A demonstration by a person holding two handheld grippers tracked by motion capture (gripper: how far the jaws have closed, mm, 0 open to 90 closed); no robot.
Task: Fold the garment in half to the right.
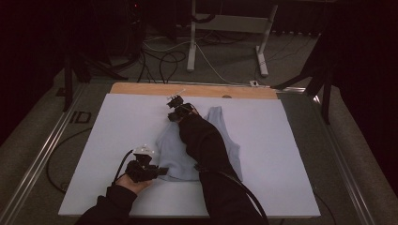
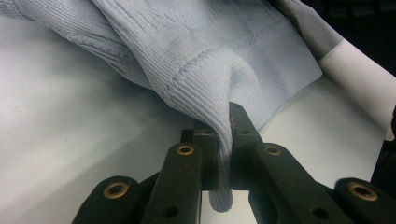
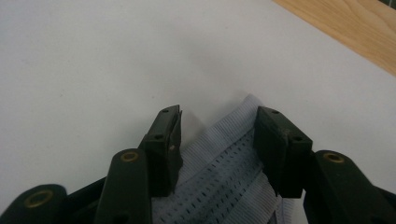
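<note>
Left fingers [image 2: 243, 126] pinch the sweater [image 2: 224, 60] hem; right fingers [image 3: 166, 135] apparently straddle its strap.

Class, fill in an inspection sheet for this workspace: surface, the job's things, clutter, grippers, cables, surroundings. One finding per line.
Surface: white sheet over a wooden table.
Job's things: light blue knitted sweater lying partly bunched at mid-table.
Clutter: nothing seen.
Grippers: left hand-held gripper shut on the sweater's ribbed hem; right hand-held gripper open, jaws astride a far sweater edge.
Cables: black cable trails from the left gripper; loose cables on the floor.
Surroundings: dim room, white desk frame beyond the table.
</note>
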